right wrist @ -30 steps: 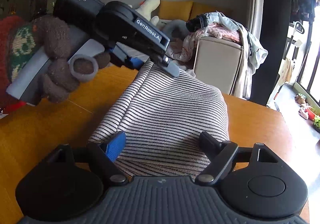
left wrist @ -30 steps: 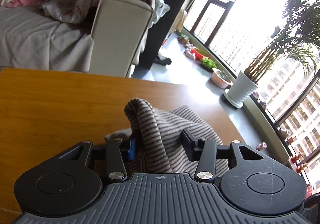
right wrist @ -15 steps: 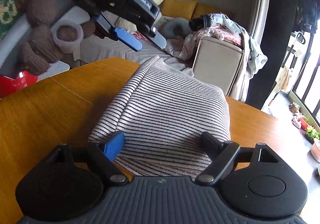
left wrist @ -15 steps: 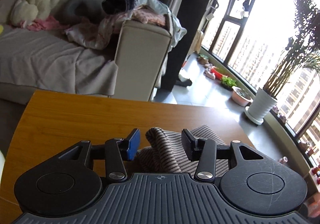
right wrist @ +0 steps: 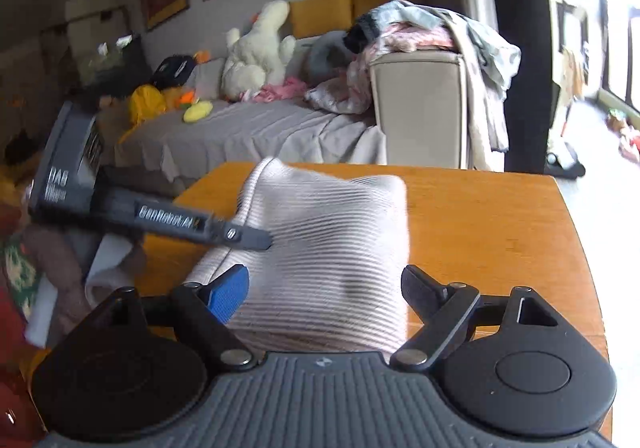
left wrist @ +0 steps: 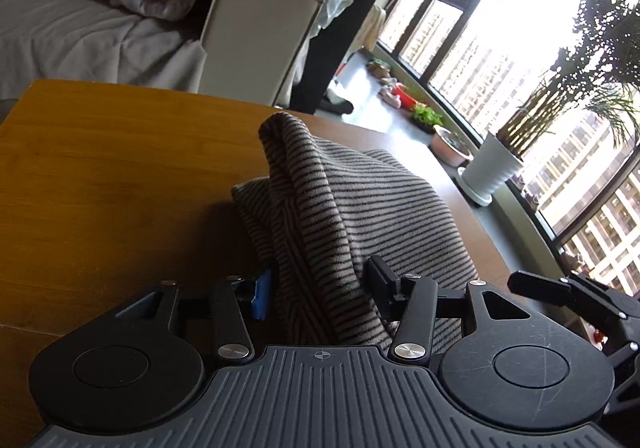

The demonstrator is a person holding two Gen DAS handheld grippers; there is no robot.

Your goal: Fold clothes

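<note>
A folded grey striped garment (left wrist: pixel 352 215) lies on the wooden table (left wrist: pixel 112 167); it also shows in the right wrist view (right wrist: pixel 328 248). My left gripper (left wrist: pixel 320 284) has its jaws open, with a raised fold of the garment between them. My right gripper (right wrist: pixel 324 288) is open, its fingers on either side of the garment's near end. The left gripper's body (right wrist: pixel 160 215) reaches over the garment's left edge in the right wrist view. The right gripper's finger (left wrist: pixel 560 292) shows at the right in the left wrist view.
A grey sofa (right wrist: pixel 260 127) with stuffed toys (right wrist: pixel 256 51) and a heap of clothes (right wrist: pixel 420 31) stands beyond the table. A potted plant (left wrist: pixel 496 163) and bowls stand by the windows on the right. The table's right edge (right wrist: pixel 576 240) is close.
The left gripper came back down from above onto the garment's left edge and a fold now rises between its jaws. The right gripper shifted with the garment; the view is blurred.
</note>
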